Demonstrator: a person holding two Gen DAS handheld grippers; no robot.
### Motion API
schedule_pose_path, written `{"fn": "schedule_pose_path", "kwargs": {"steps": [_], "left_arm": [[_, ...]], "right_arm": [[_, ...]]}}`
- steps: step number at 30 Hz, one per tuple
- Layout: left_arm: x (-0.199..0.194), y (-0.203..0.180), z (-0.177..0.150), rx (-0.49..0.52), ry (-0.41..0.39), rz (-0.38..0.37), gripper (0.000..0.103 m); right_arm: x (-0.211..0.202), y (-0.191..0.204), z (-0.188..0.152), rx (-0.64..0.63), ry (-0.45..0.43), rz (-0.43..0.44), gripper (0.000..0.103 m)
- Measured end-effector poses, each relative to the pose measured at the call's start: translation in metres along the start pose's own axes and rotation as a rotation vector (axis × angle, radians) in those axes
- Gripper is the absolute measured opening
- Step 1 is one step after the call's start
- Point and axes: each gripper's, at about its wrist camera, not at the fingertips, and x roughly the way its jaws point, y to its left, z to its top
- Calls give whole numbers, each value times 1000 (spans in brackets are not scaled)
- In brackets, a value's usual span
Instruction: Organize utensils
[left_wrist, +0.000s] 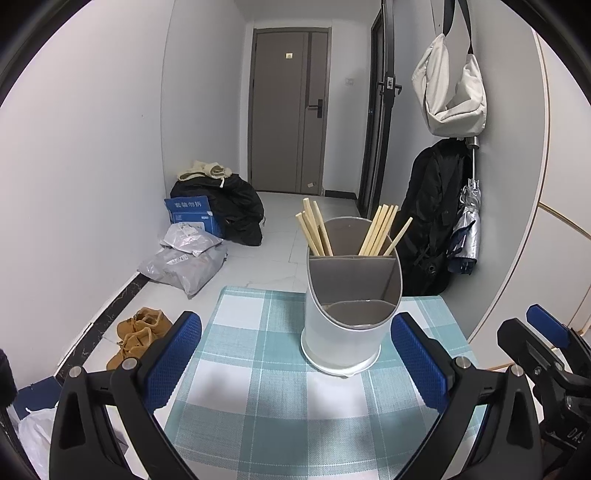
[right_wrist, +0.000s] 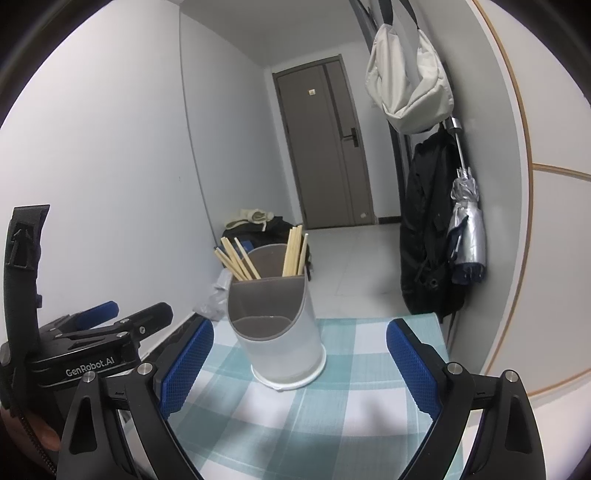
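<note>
- My left gripper (left_wrist: 295, 354) hovers low over the near part of a checked tablecloth (left_wrist: 258, 369), its blue-padded fingers spread wide apart and holding nothing.
- My right gripper (right_wrist: 300, 363) sits just beside it, to the right, likewise spread wide and empty.
- A white utensil holder (left_wrist: 341, 332) stands upright on the cloth toward the far edge, a little right of centre in the left view.
- Wooden chopsticks (left_wrist: 380, 230) are already sorted into its two far compartments, one bundle leaning left, one leaning right; the near, lower compartment looks empty.
- I see no loose utensils on the cloth, so the sorting looks done or nearly so.
- Risk, as I judge it: the holder is tall and stands near the table's far edge; a nudge from either finger could tip it or push it off.
- The chopsticks lean outward above the rim; a passing finger could catch them and flick them onto the floor.
- The two grippers are close; turning one could knock the other.
</note>
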Motion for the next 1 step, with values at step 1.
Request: {"fn": "schedule_pose_path", "kwargs": {"steps": [1], "left_arm": [[1,0,0,-3,4,0,100]], "right_arm": [[1,0,0,1,2,-1,96]]}}
